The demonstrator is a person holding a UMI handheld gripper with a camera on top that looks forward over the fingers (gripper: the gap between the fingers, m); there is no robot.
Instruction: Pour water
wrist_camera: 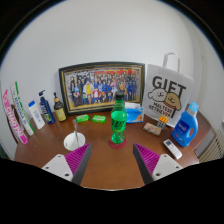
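Bottle (118, 125), green and clear, is what I take as the task's own thing: it stands upright on the brown wooden table (110, 165), its dark cap on, just ahead of my gripper (113, 160) and roughly centred between the two fingers. Only one view is given, the one riding on my gripper, so everything below comes from it.

My fingers are spread wide, holding nothing. Their purple pads (148, 158) face each other across bare tabletop, and the bottle stands beyond the fingertips, apart from them. I judge this wide stance is a ready approach: the gap is set broader than the bottle so I can slide around its body before squeezing.

Left of the bottle, near my left finger, sits a white cup (75, 141) with a straw or stick in it. Placed that close, it is likely where the water goes, though I cannot see inside.

Behind the bottle a framed group photograph (100, 84) leans against the wall. Right of the bottle stands a white bag printed "GIFT" (170, 95), and beyond that a blue jug (186, 125). Far left of the bottle, tubes and small bottles (30, 110) line the table's edge.

The pour has not begun; the cap probably needs to come off first.
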